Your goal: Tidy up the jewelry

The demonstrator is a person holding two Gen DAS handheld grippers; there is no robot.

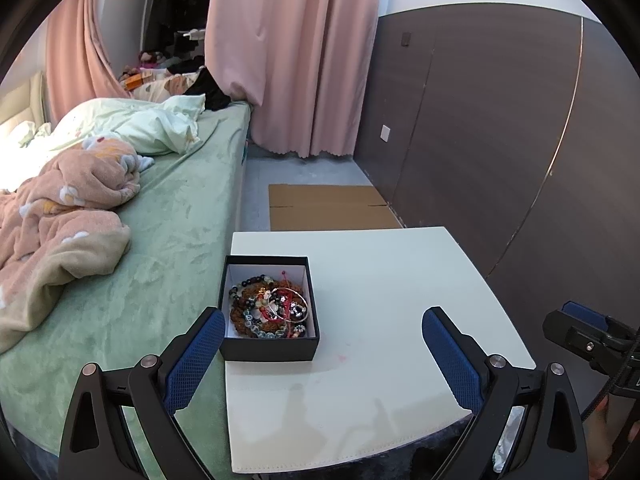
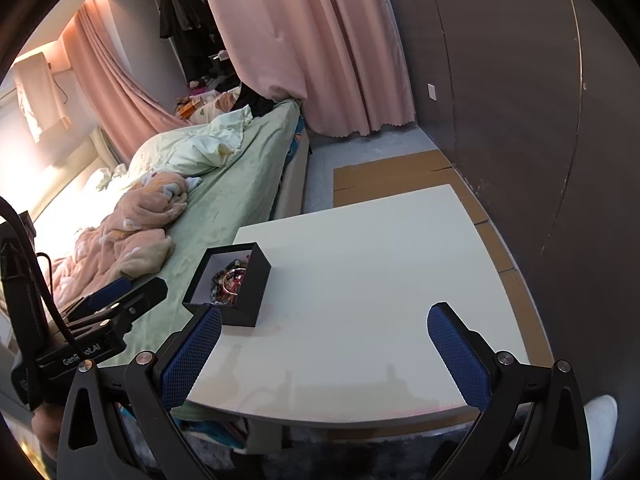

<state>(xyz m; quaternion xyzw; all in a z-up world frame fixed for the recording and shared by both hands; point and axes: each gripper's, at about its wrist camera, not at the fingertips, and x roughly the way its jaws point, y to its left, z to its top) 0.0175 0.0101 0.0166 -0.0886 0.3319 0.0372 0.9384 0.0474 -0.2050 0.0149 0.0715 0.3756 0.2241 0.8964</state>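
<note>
Jewelry [image 1: 269,306] lies tangled in the black box [image 1: 270,347], table's near-left; both grippers, left [image 1: 324,336] and right [image 2: 325,338], hover spread and empty; next, pluck out one bracelet

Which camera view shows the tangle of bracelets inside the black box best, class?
The left wrist view: it looks down into the black box, showing the beaded bracelets nearly whole. In the right wrist view the box's near wall hides most of them.
</note>
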